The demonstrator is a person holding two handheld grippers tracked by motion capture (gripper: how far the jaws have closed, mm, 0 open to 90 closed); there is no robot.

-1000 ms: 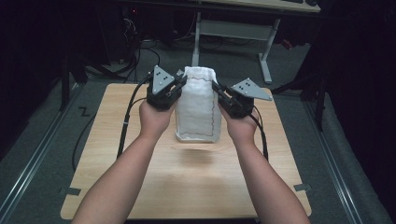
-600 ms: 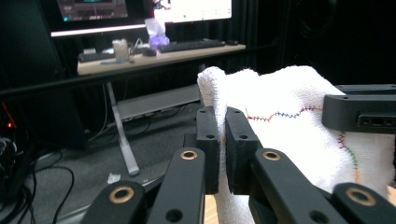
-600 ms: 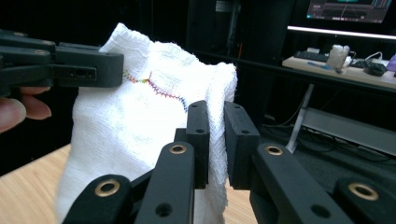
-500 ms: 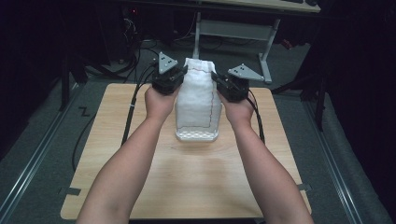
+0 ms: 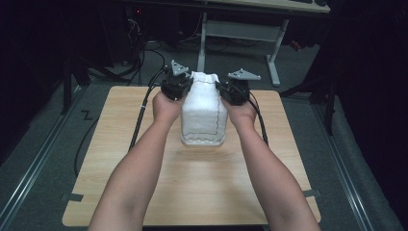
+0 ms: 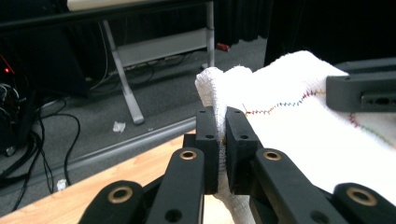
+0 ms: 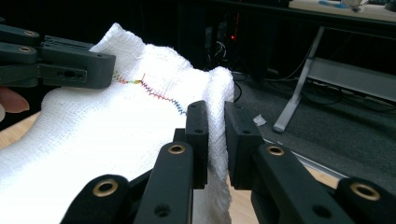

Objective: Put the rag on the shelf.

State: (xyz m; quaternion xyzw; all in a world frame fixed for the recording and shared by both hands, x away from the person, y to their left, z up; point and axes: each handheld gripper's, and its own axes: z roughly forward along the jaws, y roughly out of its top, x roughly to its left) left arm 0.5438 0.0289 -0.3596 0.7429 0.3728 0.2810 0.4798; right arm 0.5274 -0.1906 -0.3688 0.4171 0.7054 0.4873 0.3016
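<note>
A white towel [image 5: 203, 108] with a coloured stitched line hangs held up over the far half of the wooden tabletop [image 5: 192, 183], midway between its left and right edges, its lower hem resting on or just above the board; which of the two cannot be told from the high view. That view shows the towel's full drop, both bare forearms coming in from the near edge, and the cables trailing off the far left and far right of the tabletop. The left gripper [image 5: 176, 85] stands at the towel's upper left corner and the right gripper [image 5: 236, 89] at its upper right corner. Whether the jaws press on the cloth is not readable from above. The left gripper view settles it for that side: the left gripper [image 6: 222, 140] has both black jaws clamped tight on a bunched fold of the towel [image 6: 299, 135], with the multicoloured zigzag stitching running off toward the other gripper's jaw at the far side. The right gripper view shows likewise: the right gripper [image 7: 215, 140] is clenched on the towel's [image 7: 116, 140] edge, cloth pinched between the pads, and a fingertip of the left hand [image 7: 11, 100] shows beside the opposite gripper. No container stands on the tabletop.
</note>
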